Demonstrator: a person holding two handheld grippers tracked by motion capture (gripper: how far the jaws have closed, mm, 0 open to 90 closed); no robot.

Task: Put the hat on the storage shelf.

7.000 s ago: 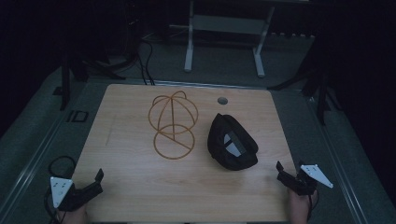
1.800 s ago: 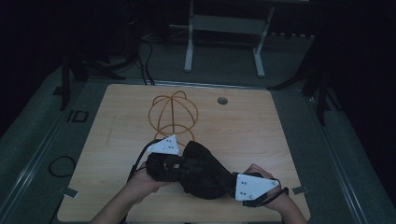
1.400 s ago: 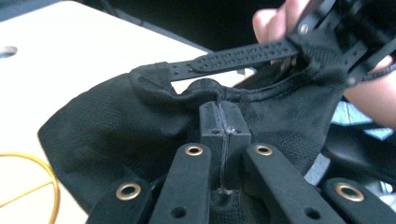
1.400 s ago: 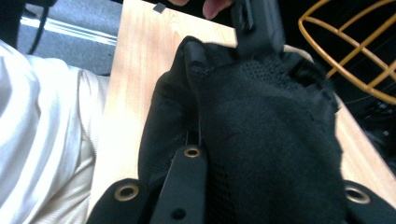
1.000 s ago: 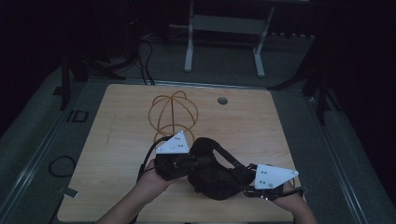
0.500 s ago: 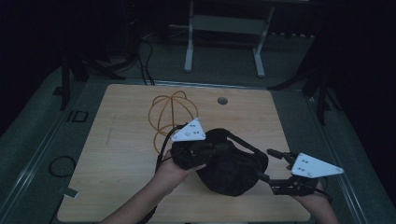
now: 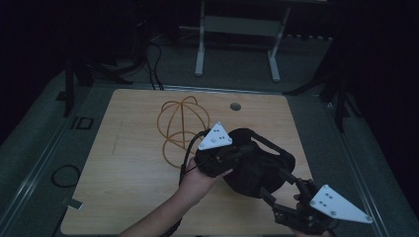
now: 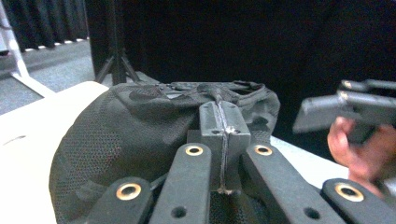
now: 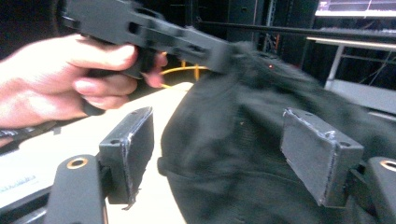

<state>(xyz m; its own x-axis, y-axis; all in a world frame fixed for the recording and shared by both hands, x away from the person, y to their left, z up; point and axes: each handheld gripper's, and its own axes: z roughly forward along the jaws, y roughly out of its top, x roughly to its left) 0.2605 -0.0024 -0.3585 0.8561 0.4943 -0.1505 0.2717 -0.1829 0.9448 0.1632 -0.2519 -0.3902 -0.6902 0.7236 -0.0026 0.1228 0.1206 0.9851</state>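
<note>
A black mesh cap [image 7: 257, 170] is held above the front right part of the wooden table [image 7: 133, 163], just in front of a wire stand [image 7: 180, 126] of orange loops. The cap's upper edge is pinched between the pressed-together jaws of the left gripper [image 8: 219, 123], which is seen in the high view at the cap's left side [image 7: 232, 154], gripped by the person's left hand [image 7: 200, 177]. The right gripper [image 7: 284, 190] is seen at the cap's near right side. Its jaws have just been opening and are spread wide, with the cap's cloth [image 9: 243, 154] lying between the pads [image 9: 320, 154] but not pressed by them.
</note>
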